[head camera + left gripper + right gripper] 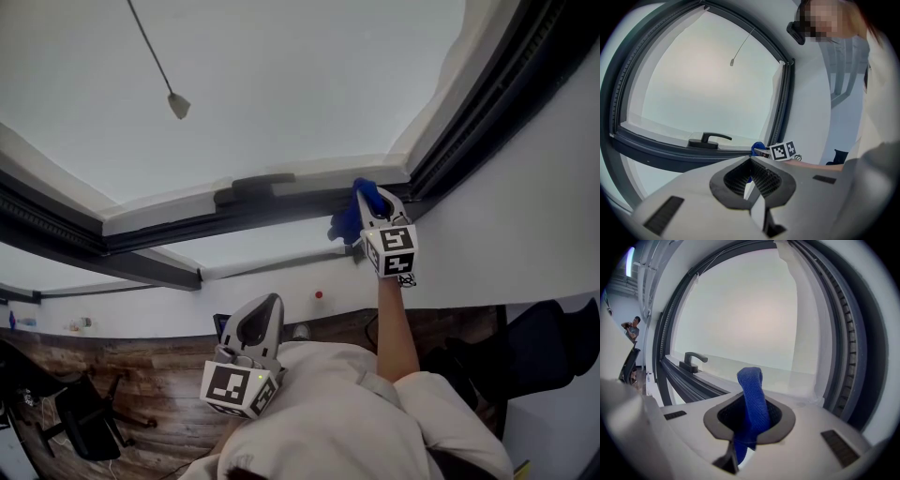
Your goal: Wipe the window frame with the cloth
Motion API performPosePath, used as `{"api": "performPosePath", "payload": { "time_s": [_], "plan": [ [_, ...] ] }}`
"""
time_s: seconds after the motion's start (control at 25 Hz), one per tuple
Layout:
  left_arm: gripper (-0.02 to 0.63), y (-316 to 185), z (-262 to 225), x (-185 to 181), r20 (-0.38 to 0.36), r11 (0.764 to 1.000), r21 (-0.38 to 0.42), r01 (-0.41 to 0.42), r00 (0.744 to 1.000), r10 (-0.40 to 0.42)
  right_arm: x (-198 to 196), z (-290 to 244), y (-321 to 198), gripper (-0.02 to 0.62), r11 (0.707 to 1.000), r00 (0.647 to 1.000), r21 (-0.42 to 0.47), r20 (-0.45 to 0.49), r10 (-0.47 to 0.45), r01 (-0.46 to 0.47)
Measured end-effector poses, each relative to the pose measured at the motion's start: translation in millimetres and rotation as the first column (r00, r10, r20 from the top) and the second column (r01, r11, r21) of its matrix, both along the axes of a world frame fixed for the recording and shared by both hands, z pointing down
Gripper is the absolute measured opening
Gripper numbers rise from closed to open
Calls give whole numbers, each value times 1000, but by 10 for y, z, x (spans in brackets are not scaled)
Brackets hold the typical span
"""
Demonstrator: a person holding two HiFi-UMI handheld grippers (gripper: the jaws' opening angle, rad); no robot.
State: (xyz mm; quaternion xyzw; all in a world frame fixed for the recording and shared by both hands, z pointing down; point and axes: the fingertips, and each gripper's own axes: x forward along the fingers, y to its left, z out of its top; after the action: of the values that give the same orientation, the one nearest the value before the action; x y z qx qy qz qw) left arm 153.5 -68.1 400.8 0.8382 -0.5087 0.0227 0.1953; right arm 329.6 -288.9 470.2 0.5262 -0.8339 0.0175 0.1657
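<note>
Up at the corner of the dark window frame (281, 208), just right of the window handle (255, 186): blue cloth (349, 221) pressed against the frame, clamped as a folded strip between the closed jaws of the right gripper (367, 195). Low by the chest, out of the work: left gripper (261, 314), jaws together on nothing.

Judged as mid-wipe, near the right end of the frame's lower run.

To do it well:
- Lead with the fabric and hold the hard jaw tips off the frame.
- Lean in enough to flatten the cloth into the groove.
- Drag along in one steady line rather than dabbing.
- Turn the wrist at the corner to carry the cloth up the side channel.
- Steer round the handle, or lift over it.
- Re-fold at any sign of soiling.

Deep royal blue, with a fine woven rib plain in the right gripper view. Doubled into a narrow band, standing up past the jaw tips and curling over at the top, with a short tail hanging below the pads. Soft and limp by the look of it, likely to bunch if pushed instead of pulled. No dirt visible on it.
</note>
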Motion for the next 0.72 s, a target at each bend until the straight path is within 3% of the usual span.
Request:
{"api": "performPosePath", "payload": {
  "time_s": [0.36,0.72],
  "plan": [
    [9,-79,24,105,6,999,0,-46,999,46,297,9,-51,54,998,998,6,6,70,-70],
    [9,-118,22,83,1,999,-4,-34,999,34,537,0,-82,54,992,992,11,11,125,-126]
  ]
}}
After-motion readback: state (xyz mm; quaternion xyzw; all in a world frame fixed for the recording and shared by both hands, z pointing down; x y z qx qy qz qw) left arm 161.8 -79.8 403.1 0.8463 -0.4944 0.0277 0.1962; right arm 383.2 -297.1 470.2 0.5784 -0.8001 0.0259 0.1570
